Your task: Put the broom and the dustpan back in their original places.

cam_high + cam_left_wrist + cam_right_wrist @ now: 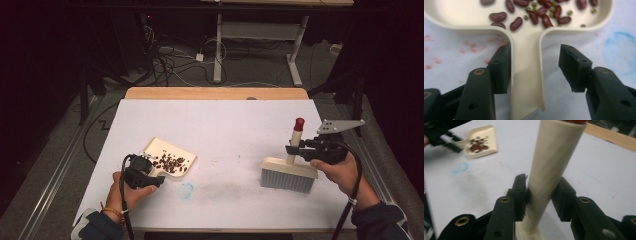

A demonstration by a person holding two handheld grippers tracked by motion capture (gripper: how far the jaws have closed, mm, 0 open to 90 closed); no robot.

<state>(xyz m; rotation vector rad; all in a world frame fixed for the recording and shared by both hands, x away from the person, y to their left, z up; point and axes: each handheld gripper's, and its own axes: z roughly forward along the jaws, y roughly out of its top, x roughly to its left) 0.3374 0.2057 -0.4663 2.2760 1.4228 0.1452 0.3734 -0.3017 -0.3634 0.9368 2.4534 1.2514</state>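
Observation:
A cream dustpan (172, 152) holding red and green beans (170, 162) lies left of centre on the white table cover. Its handle (526, 75) runs between the jaws of my left gripper (145, 172) (535, 67), which is open: the left jaw touches the handle and the right jaw stands apart. At the right a cream brush (289, 172) with grey bristles stands on the table, its handle (296, 137) upright and red-tipped. My right gripper (300, 149) (541, 195) is shut on that handle (551, 165). The dustpan (481, 141) also appears far off in the right gripper view.
A blue smudge (186, 190) and faint grey dust mark the cover between dustpan and brush. Pink specks dot the cloth near the dustpan handle. The wooden table edge (215, 93) runs along the far side, with cables and a desk frame on the floor beyond.

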